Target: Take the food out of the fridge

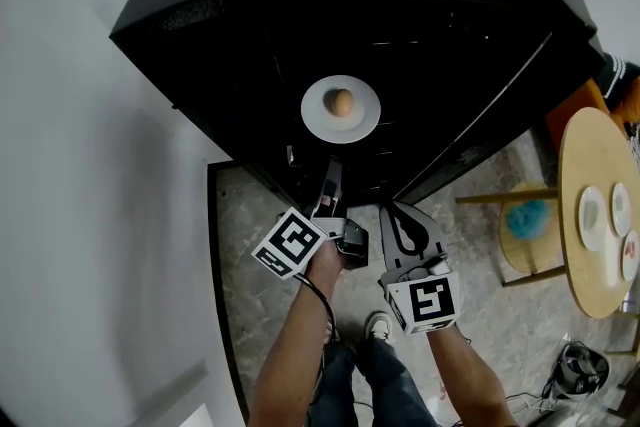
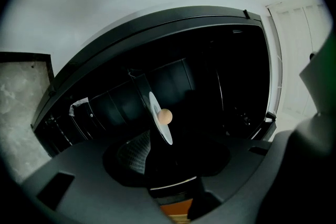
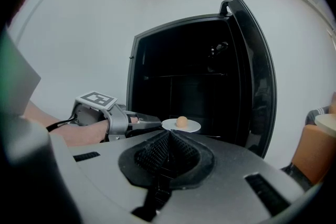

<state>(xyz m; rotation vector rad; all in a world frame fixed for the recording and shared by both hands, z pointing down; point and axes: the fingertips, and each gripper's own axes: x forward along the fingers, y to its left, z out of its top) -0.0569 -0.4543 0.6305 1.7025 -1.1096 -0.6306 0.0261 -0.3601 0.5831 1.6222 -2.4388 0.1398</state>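
The left gripper point(image 1: 331, 173), jaws spread, hovers just short of the white plate point(image 1: 318, 117) holding an egg point(image 1: 341, 102) in the fridge point(image 1: 250, 25); its next move looks to be a pinch on the plate's near rim, while the right gripper point(image 1: 398, 215) hangs behind the plate, pressed together.

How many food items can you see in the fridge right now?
1: a round tan item on the white plate inside the open fridge. Its dark interior may hide others.

White plate point(image 1: 340, 110) on dark fridge shelf point(image 1: 425, 130)
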